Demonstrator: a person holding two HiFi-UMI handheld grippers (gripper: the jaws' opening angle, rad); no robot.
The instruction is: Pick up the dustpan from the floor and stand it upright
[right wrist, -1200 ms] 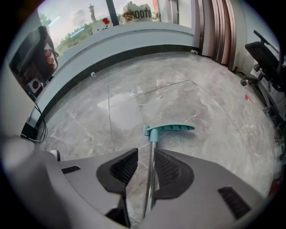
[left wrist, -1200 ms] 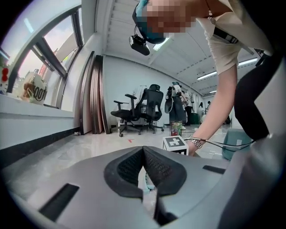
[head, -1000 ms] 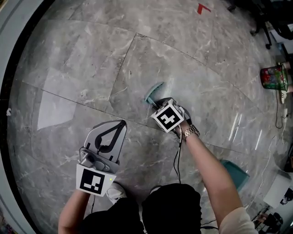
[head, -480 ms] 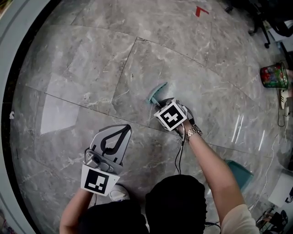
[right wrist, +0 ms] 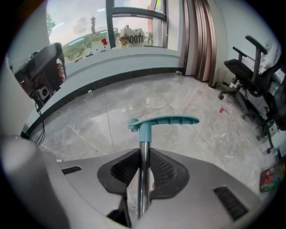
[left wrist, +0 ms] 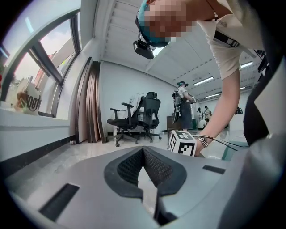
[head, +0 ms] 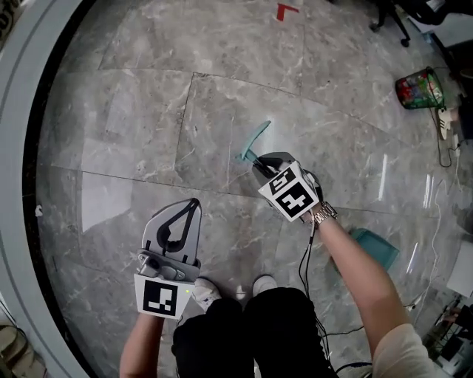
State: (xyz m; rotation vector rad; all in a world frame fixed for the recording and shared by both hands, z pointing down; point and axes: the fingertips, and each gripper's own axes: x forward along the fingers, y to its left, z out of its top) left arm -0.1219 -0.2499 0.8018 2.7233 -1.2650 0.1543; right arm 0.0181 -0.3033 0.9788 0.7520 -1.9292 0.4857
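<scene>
The dustpan has a thin metal pole (right wrist: 143, 166) topped by a teal crossbar grip (right wrist: 165, 121). Its teal pan (head: 375, 248) shows low on the floor behind my right forearm. My right gripper (right wrist: 143, 154) points steeply down; its jaws are closing, with the pads against the pole on both sides. From the head view, the teal grip (head: 253, 142) sticks out just beyond that gripper (head: 260, 159). My left gripper (head: 194, 201) hangs to the left, apart from the dustpan, its jaws (left wrist: 143, 148) shut with nothing between them.
Grey marble floor tiles lie all around. A red-and-green bin (head: 417, 88) stands at the far right, with cables near it. Office chairs (left wrist: 134, 118) stand by the wall. A red floor mark (head: 285, 10) is far ahead. The person's shoes (head: 203, 291) are below.
Both grippers have risen, the right one lifting the pole and teal grip with it. The pan has shifted closer under the right arm. The shoes have come into view.
</scene>
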